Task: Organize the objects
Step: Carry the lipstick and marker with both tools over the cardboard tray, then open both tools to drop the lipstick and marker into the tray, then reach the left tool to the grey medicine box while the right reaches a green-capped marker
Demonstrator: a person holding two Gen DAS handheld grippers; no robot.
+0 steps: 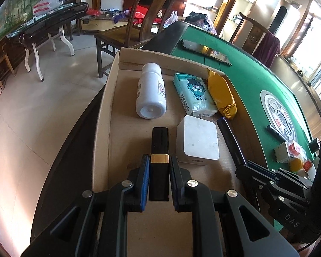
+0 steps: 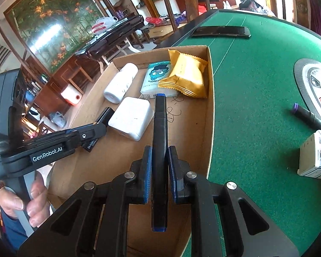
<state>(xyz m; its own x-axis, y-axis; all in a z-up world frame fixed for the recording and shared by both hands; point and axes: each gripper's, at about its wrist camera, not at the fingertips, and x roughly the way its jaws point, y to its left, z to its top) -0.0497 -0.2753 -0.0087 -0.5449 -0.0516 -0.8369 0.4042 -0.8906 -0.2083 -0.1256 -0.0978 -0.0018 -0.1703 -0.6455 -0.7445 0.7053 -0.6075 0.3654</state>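
My left gripper is shut on a black lipstick tube with a gold band, held low over the cardboard tray. My right gripper is shut on a black marker with blue ends, also over the tray. The tray holds a white bottle, a tissue pack, a yellow snack packet and a white charger block. The marker also shows in the left wrist view, beside the charger.
The tray sits at the edge of a green felt table. On the felt lie a black phone, another dark marker and a small carton. Wooden chairs stand beyond the table.
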